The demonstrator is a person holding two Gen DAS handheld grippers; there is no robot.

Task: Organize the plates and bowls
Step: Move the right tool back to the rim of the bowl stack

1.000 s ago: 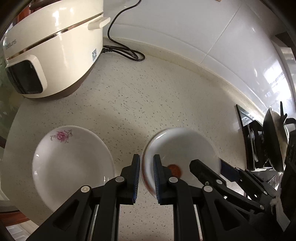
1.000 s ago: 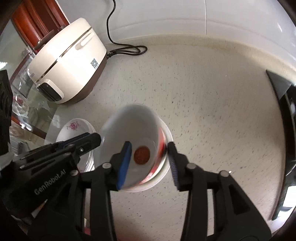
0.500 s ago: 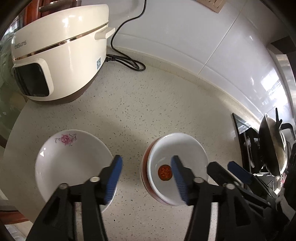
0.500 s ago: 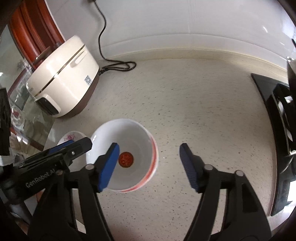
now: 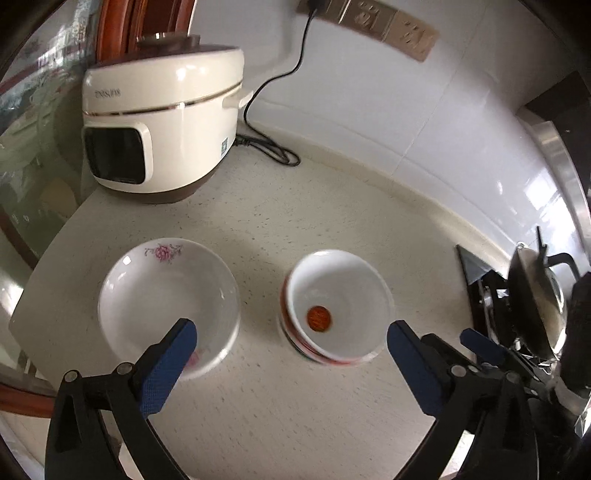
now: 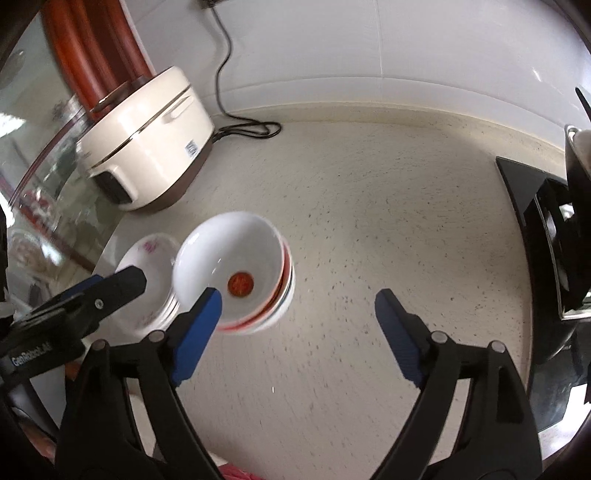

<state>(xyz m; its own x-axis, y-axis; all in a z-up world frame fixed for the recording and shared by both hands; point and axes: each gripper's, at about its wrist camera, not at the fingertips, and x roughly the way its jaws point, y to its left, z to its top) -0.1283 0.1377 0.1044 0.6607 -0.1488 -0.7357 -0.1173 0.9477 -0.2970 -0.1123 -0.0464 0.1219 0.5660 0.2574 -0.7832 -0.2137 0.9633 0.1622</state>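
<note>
- Nearest the left camera, the left gripper [image 5: 291,345] was seen with its blue-padded jaws spread wide and opening at that moment; nothing was held, and only bare counter and the near rim of the bowls showed between the pads.
- The right gripper [image 6: 297,308] was likewise caught with its jaws opening, well apart, and nothing was gripped; the near edge of the bowls was overlapped in view by its left pad, though contact could not be confirmed.
- Just beyond the pads, the stack of bowls [image 5: 334,308] was found sitting upright on the counter [image 5: 332,206], the top one white inside with a red round mark at its bottom, and red-banded rims were seen nested beneath it.
- Beside that stack, to the left in both views, the plates [image 5: 166,291] were seen lying flat in a low pile, a pink flower printed on the far rim of the top one; the two stacks were set close together but apart.
- To the far right, a black stove [image 6: 543,236] with a dark pan [image 5: 532,302] on it was glimpsed at the counter's edge.
- Farther back on the left, a cream rice cooker [image 5: 162,122] was placed near the wall, its black cord [image 5: 273,85] run up to a wall socket [image 5: 369,20].
- Behind it all, the white tiled wall [image 6: 369,48] was seen.
</note>
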